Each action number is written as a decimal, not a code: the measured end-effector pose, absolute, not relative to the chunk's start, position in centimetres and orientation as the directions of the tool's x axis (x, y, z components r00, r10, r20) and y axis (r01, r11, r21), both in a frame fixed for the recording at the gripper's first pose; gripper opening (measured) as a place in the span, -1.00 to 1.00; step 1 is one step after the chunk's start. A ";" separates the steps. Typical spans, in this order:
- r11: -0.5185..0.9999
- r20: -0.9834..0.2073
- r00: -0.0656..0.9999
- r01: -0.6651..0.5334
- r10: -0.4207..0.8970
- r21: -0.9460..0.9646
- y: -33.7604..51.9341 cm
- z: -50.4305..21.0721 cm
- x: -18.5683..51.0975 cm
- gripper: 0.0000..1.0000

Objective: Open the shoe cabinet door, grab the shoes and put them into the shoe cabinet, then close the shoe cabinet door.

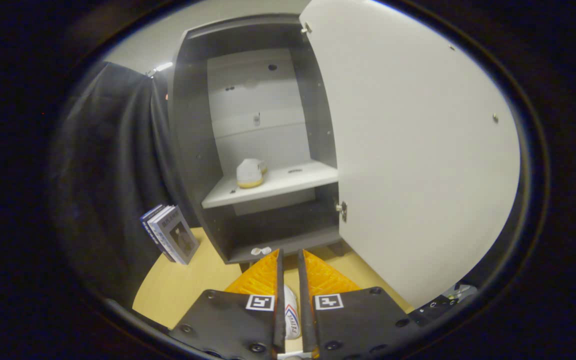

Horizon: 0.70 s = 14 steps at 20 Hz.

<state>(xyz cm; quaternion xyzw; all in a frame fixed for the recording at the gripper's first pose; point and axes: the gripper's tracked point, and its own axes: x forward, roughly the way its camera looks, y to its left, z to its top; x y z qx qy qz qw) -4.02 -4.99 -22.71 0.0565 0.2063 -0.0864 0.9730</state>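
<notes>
Gripper view shows the orange-fingered gripper (288,260) clamped on a white shoe (291,311), facing the open dark-grey shoe cabinet (188,150) shelving another white shoe (249,173).

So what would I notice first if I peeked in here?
Probably the big white cabinet door, swung wide open beside the dark grey shoe cabinet. Next, the white shoe with a yellow sole on its white shelf. Close up, the orange-fingered gripper pinches a second white shoe between its fingers.
</notes>
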 end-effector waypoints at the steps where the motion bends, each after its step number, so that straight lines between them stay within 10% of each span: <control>1: 0.979 -0.447 0.885 0.186 -0.127 0.089 -4.6 -24.8 -3.8 -0.70; 14: 0.986 -0.723 0.690 0.107 0.020 0.129 0.0 -45.0 -5.3 -0.63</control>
